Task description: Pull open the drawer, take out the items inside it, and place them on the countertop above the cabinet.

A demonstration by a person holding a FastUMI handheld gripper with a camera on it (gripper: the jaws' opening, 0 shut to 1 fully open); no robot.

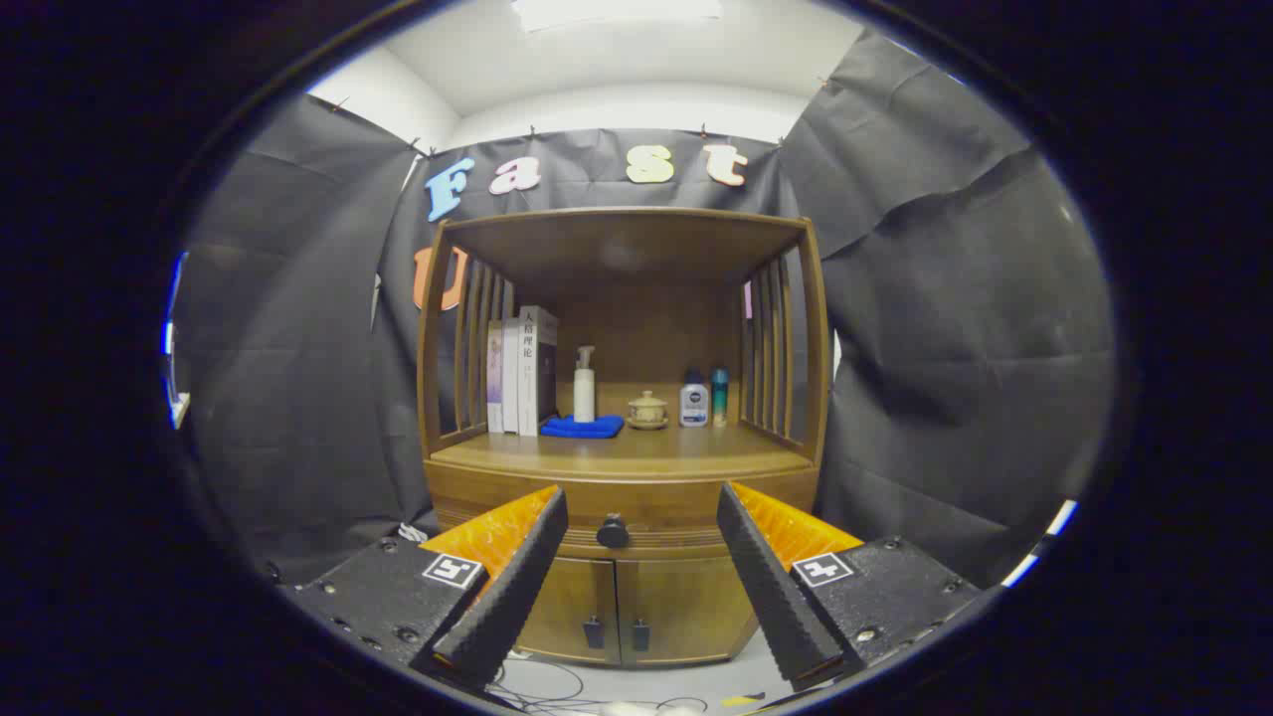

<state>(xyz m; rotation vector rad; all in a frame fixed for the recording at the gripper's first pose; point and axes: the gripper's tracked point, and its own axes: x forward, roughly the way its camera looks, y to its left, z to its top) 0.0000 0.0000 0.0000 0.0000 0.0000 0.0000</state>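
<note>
Two fingers of the gripper (pixel 641 587) stand spread at lower centre, holding nothing; the closed drawer (pixel 636 517) and its knob (pixel 613 532) sit beyond them, mid-frame

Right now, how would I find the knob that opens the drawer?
Look at the brown wooden cabinet against the black cloth wall. Under its countertop runs a closed drawer front, and in its middle sits the small round black knob, seen between the open tongs. The two small dark handles lower down are flat tabs on the doors.
</note>
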